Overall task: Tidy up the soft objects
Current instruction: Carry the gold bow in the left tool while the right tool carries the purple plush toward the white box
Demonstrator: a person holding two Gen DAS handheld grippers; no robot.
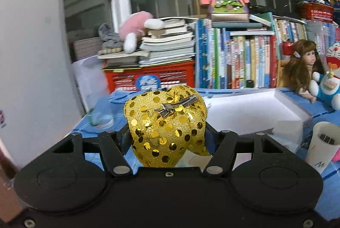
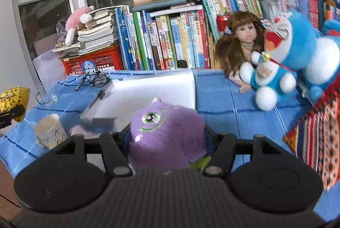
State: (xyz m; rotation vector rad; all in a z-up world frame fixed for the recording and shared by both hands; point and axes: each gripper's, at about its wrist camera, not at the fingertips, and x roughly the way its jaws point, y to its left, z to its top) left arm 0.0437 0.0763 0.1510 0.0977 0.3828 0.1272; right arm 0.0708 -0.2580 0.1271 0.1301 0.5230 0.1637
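My left gripper [image 1: 166, 132] is shut on a gold sequined fabric piece [image 1: 165, 121] with a metal hair clip on top, lifted above the blue tablecloth. It shows again as a gold sequined piece [image 2: 13, 98] at the far left of the right wrist view. My right gripper [image 2: 166, 134] is shut on a purple one-eyed plush monster [image 2: 163, 132], held above the cloth. A white foam box [image 2: 155, 92] lies just beyond it. A blue and white cat plush [image 2: 282, 62] and a long-haired doll [image 2: 240, 45] sit at the back right.
A paper cup [image 2: 50, 132] stands at the front left, a glass cup [image 2: 48, 98] and a small toy bicycle [image 2: 93, 79] farther back. Books [image 2: 165, 41] and a red crate [image 2: 93, 62] line the rear. A patterned cloth [image 2: 318, 132] lies on the right.
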